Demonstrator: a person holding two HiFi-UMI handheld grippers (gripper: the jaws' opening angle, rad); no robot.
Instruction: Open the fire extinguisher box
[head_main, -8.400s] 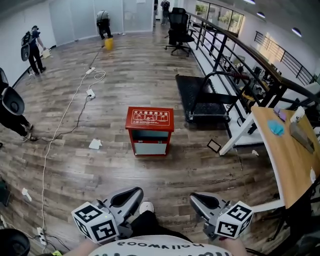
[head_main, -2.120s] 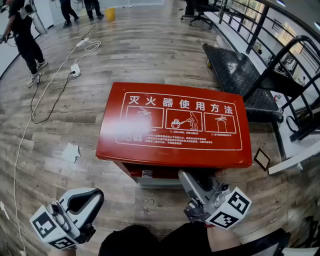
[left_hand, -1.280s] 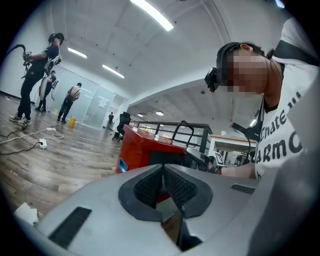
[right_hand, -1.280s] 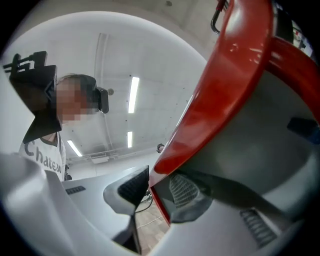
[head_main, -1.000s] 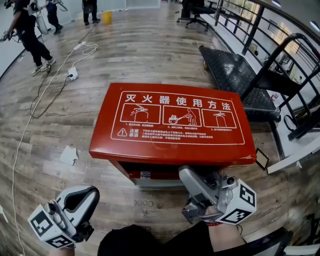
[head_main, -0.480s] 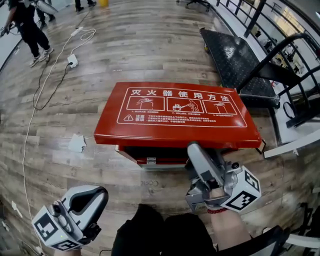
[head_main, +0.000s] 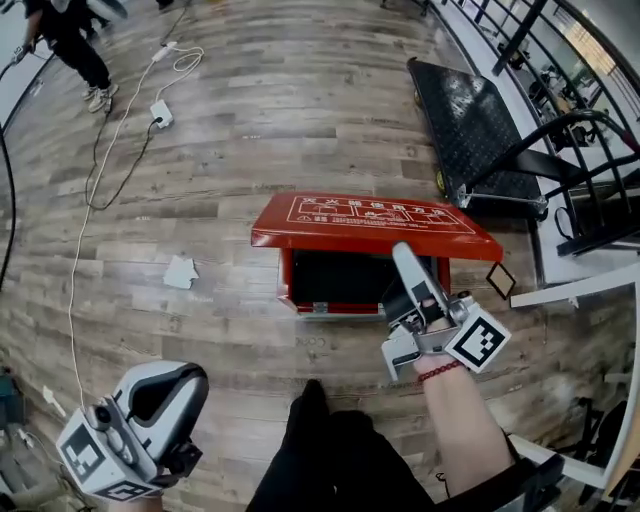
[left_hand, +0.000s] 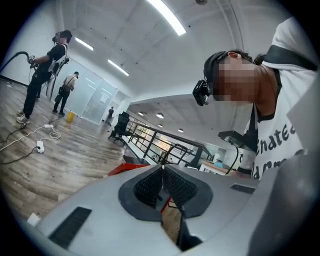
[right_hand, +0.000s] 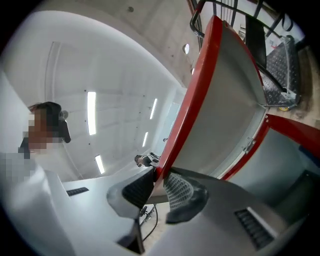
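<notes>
Fire extinguisher box (head_main: 287, 278): lid now lifted by its front edge.
Lid (head_main: 375, 222), flat a second ago, stands raised over the dark opening just ahead of the right gripper (head_main: 403, 255), whose jaws have just been closing and pinch its rim; the opening looks well under way. Left gripper (head_main: 165, 392), far behind, is pressed together and empty.

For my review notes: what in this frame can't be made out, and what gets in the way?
- Box contents: head view; the inside is dark under the lid and partly behind the right gripper.
- Print on the lid: head view; too small and slanted to read.
- Box in the left gripper view: only a red sliver shows past the left gripper.
</notes>
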